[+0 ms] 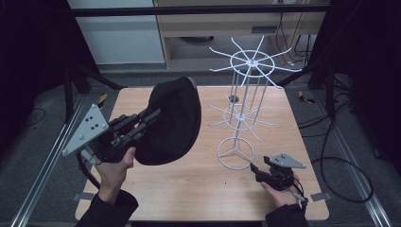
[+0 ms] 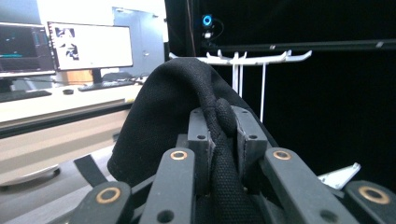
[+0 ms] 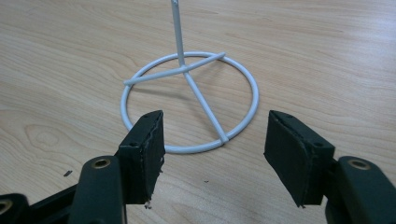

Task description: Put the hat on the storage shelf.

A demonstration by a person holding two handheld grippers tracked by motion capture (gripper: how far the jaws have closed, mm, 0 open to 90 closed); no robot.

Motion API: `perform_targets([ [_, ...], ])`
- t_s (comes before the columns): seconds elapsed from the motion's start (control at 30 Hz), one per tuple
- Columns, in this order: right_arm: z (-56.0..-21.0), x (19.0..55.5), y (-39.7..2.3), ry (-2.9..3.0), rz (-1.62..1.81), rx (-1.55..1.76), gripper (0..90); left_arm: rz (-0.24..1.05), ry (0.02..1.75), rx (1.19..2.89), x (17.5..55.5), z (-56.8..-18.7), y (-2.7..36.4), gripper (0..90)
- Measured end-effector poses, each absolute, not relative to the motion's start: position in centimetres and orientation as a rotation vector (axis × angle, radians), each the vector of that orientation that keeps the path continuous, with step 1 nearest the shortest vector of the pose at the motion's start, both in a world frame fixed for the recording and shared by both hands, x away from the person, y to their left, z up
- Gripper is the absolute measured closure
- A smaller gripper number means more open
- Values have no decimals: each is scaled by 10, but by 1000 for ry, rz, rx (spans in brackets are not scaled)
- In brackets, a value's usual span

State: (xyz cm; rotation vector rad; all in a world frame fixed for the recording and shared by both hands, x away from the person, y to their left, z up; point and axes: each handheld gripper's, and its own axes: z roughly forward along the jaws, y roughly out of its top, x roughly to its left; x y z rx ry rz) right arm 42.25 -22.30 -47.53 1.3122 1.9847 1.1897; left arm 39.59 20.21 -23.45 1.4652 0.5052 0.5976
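Left gripper (image 1: 153,115) fingers clenched on black cap (image 1: 172,120) edge, held above counter (image 1: 198,184), left of white wire rack (image 1: 243,113). Right gripper (image 3: 212,154) fingers released near rack base. Cap not yet hung, by the look.

Matt black woven cloth cap (image 1: 172,120); glossy white wire rack (image 1: 243,113); smooth wood-grain table (image 1: 198,189)

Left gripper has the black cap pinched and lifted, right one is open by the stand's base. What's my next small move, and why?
Probably close the right gripper on the base ring of the white wire stand to steady it. Its jaws stand open just short of the ring. The left gripper holds the black cap by its edge, raised beside the light-looking stand, which might tip when the cap goes on a prong.
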Motion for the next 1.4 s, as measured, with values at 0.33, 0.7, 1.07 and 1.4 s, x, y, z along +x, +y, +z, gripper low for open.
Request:
perform_targets([
  [0.33, -476, 423, -224, 1984, 1181, 1302, 380, 594, 462, 1410, 401, -208, 194, 787],
  [0.7, -476, 424, -224, 1985, 1183, 1310, 379, 592, 429, 1384, 407, -193, 180, 787],
  [1.07, -476, 423, -224, 1986, 1189, 1308, 381, 604, 428, 1378, 409, -190, 176, 786],
  [1.4, -476, 424, -223, 1986, 1184, 1306, 383, 614, 450, 1341, 407, -184, 202, 787],
])
